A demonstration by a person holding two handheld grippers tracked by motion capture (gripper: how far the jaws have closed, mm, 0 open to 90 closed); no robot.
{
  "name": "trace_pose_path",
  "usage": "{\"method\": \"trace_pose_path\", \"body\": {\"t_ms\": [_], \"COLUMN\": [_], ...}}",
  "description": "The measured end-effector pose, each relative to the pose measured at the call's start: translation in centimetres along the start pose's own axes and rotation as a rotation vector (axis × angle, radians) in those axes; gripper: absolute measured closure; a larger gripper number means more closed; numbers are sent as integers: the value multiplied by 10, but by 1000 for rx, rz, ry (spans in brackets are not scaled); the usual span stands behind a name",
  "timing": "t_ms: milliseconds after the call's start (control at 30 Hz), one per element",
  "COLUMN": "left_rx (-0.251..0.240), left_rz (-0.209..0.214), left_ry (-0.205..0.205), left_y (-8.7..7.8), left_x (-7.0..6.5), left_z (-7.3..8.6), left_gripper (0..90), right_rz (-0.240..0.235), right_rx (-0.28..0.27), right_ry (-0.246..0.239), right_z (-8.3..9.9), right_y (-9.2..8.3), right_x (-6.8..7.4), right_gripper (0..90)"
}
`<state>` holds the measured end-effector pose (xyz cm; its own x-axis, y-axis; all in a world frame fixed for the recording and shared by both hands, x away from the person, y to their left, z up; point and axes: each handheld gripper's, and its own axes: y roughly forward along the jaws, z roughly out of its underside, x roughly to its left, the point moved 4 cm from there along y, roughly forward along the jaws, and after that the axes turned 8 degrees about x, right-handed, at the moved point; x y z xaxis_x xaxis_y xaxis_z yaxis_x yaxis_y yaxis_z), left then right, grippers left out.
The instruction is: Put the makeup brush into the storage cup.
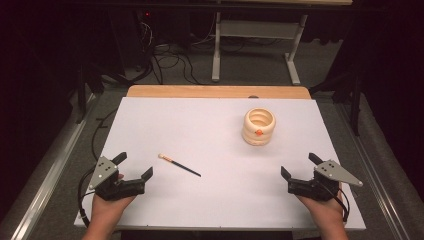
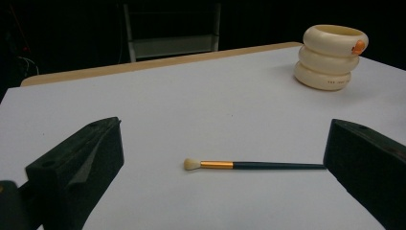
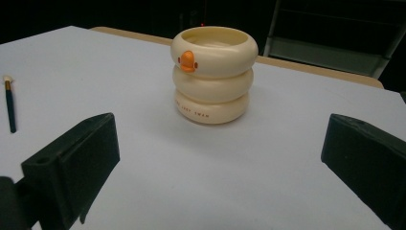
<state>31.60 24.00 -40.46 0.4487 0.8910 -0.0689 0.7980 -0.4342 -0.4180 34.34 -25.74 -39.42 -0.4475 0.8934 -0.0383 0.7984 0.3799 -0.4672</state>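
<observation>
Both grippers sit low at the near edge of the white table (image 1: 215, 200), one per hand, well apart.

Left gripper (image 1: 136, 166): jaws spread wide, nothing between the pads, nothing touched. From its own view the brush (image 2: 253, 165) lies flat on the table just ahead of the gap, bristle end pointing left, handle tip running toward the right jaw. Can't tell if the tip touches that jaw; from above there's a clear gap.

Right gripper (image 1: 299, 165): jaws equally wide, empty. Its view looks straight at the cup (image 3: 214, 74), which stands upright beyond the jaws, clear of both.

Brush in the high view (image 1: 179, 164): left of centre, lying diagonal, pale bristles toward far-left, dark handle toward near-right, near the left gripper.

Cup in the high view (image 1: 259, 126): cream, three stacked rings, small orange beak on the side, right of centre toward the far edge. Well apart from the brush.
</observation>
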Motion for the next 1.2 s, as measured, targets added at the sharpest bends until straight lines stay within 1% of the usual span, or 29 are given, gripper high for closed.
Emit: {"method": "trace_pose_path", "body": {"t_ms": [67,200,267,300,400,500,767,1200], "left_rx": [11,20,23,25,23,26,27,26], "left_rz": [2,1,1,4,2,-3,-8,0], "left_ry": [-2,-6,-6,-7,-6,-4,-19,-25], "left_y": [2,3,2,2,1,0,0,2], "left_x": [2,5,6,6,5,5,6,6], "left_z": [1,2,2,2,1,1,1,0], "left_gripper": [6,6,6,6,6,6,6,6], "right_rz": [3,13,9,8,8,8,6,8], "right_rx": [-1,7,10,14,22,14,12,24], "right_ry": [-7,-1,1,-7,-7,-9,-13,-17], "right_z": [0,0,0,0,1,1,0,2], "right_y": [1,4,5,6,6,5,5,6], "right_x": [-2,-3,-2,-2,-2,-3,-1,-2], "right_gripper": [8,8,8,8,8,8,8,8]}}
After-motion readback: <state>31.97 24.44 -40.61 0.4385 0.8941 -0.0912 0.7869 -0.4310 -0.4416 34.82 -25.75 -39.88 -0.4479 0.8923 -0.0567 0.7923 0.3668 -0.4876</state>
